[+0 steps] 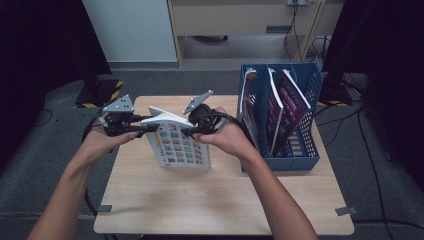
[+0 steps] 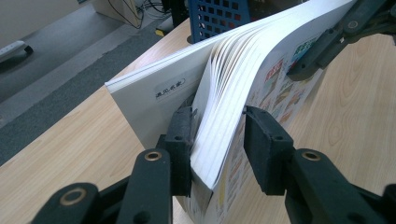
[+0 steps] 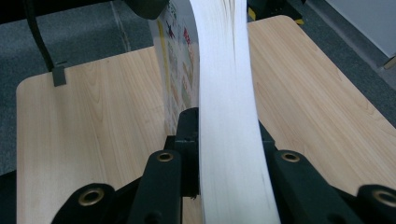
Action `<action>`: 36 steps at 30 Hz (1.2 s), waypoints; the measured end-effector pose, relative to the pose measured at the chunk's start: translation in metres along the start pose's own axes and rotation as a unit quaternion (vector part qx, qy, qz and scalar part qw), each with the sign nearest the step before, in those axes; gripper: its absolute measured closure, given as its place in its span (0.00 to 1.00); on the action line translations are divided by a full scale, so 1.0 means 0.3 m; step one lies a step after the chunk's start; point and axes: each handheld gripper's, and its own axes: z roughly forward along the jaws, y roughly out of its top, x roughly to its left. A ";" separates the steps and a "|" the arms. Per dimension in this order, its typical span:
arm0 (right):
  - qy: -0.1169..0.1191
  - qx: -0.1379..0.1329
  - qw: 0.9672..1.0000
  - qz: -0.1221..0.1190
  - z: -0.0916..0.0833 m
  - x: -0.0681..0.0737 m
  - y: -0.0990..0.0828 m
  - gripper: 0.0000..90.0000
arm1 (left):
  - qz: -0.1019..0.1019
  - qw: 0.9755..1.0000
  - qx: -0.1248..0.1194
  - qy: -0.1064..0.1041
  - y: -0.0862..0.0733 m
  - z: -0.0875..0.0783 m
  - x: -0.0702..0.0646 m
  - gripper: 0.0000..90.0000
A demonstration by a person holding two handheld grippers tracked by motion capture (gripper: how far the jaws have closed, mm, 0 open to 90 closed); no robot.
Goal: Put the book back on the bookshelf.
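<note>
High view, read from left to right. At centre left the left gripper (image 1: 145, 128) met the near left edge of the book (image 1: 181, 145). In the left gripper view its jaws straddled the fanned page block (image 2: 229, 116): the left pad pressed the pages, while the right pad stood just off the printed cover, so this claw appeared to be loosely placed rather than clenched.

At frame centre the book was held above the wooden table (image 1: 225, 200), between the two hands. Its cover of small coloured pictures faced the person and tilted back. Its long axis ran from upper left to lower right down the frame, with the upper edge raised towards the grippers.

Right of centre the right gripper (image 1: 192, 131) was clenched on the book; the right gripper view showed the white page block (image 3: 229, 140) pinched between both pads.

At upper right stood the blue file rack (image 1: 305, 150), which already held several volumes upright.

By judgement the book had been lifted but not yet filed. It remained to carry it right, turn it on edge and lower it into a free slot.
</note>
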 end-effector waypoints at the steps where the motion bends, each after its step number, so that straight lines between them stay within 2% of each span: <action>1: -0.001 -0.001 1.000 0.001 0.000 0.001 -0.001 0.81 | 0.000 1.000 0.000 0.000 0.000 0.000 0.000 0.70; 12: -0.002 0.003 1.000 0.005 0.004 0.001 0.004 0.78 | 0.001 1.000 0.002 0.000 0.004 0.001 -0.002 0.71; 22: 0.002 0.014 1.000 0.001 0.005 0.002 0.012 0.82 | 0.003 1.000 0.000 0.004 0.000 0.001 -0.002 0.69; 28: 0.008 0.005 1.000 0.002 0.003 -0.003 0.005 0.82 | 0.006 1.000 -0.005 0.029 -0.010 0.000 0.002 0.54; 32: 0.015 -0.003 1.000 0.006 -0.001 -0.005 -0.002 0.82 | -0.004 0.999 -0.011 0.044 -0.025 -0.006 0.013 0.39; 36: 0.014 -0.007 1.000 0.010 -0.007 -0.008 -0.009 0.82 | -0.016 0.998 -0.019 0.056 -0.042 -0.016 0.012 0.29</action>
